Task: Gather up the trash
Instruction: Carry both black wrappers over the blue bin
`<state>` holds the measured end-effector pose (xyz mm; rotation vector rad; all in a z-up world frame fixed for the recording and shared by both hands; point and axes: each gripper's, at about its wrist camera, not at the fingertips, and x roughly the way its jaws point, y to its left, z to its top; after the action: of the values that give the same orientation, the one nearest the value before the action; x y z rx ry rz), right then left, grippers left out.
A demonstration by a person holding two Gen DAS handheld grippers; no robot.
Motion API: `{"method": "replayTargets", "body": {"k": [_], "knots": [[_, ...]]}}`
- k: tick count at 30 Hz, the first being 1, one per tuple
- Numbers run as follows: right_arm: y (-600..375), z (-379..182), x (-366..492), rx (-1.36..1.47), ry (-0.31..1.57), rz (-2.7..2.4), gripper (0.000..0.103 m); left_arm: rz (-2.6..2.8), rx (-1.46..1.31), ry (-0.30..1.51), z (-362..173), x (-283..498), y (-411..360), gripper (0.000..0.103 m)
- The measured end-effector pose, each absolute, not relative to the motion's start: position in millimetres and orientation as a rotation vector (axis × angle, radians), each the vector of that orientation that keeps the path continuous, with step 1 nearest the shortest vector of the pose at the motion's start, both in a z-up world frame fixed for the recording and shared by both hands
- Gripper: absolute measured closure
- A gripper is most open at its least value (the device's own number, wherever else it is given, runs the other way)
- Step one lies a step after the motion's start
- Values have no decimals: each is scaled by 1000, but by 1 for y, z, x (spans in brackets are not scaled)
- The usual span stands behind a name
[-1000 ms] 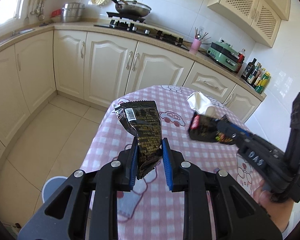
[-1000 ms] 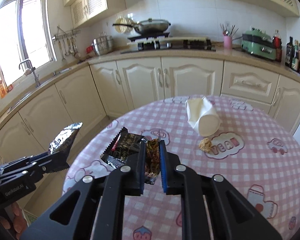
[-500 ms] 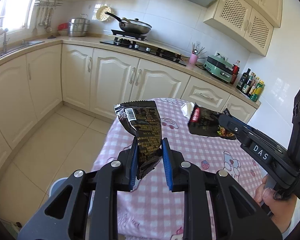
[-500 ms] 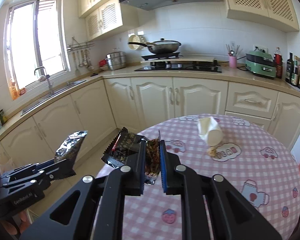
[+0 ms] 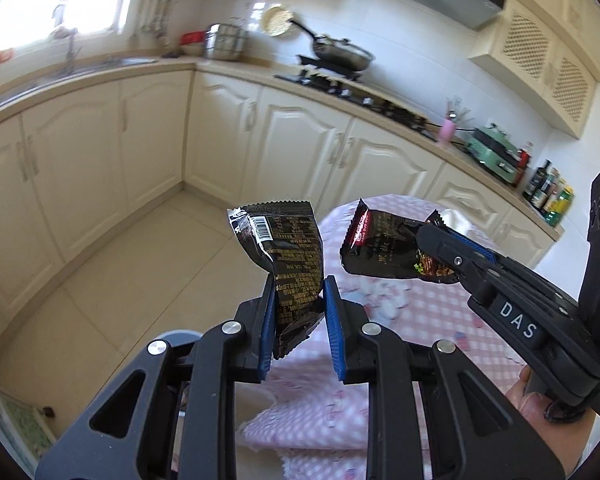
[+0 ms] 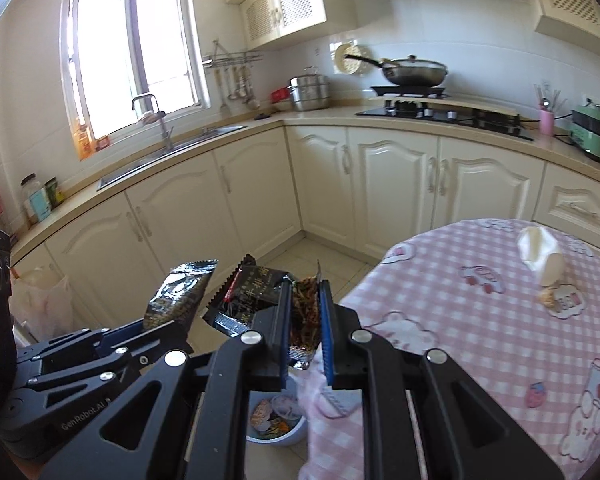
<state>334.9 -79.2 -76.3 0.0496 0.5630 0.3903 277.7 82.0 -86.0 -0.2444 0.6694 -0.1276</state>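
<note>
My left gripper (image 5: 298,300) is shut on a black snack wrapper with a barcode (image 5: 288,248), held upright above the floor beside the table edge. It also shows in the right wrist view (image 6: 178,300). My right gripper (image 6: 305,308) is shut on a black and red snack wrapper (image 6: 252,296), which also shows in the left wrist view (image 5: 384,244). Both wrappers hang off the table's left side. A grey trash bin (image 6: 276,424) with several bits of rubbish inside stands on the floor below my right gripper; its rim shows in the left wrist view (image 5: 178,336).
The round table with a pink checked cloth (image 6: 480,320) is to the right, with a crumpled white paper cup (image 6: 540,252) and a small scrap (image 6: 548,298) on it. Cream cabinets (image 6: 340,184) line the far walls. A white plastic bag (image 6: 40,300) hangs at the left.
Both grippers have lifted and swung left off the table with their wrappers still held. The floor and the trash bin have come into view below them.
</note>
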Motion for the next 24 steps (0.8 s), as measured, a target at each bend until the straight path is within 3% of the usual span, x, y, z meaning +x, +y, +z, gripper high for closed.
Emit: {"method": "replayTargets", "body": {"k": [18, 24], "knots": [[16, -134, 399, 19, 700, 495, 90, 25, -330, 811, -153, 324, 157, 81], [28, -146, 413, 12, 724, 494, 90, 61, -345, 823, -163, 339, 169, 56]]}}
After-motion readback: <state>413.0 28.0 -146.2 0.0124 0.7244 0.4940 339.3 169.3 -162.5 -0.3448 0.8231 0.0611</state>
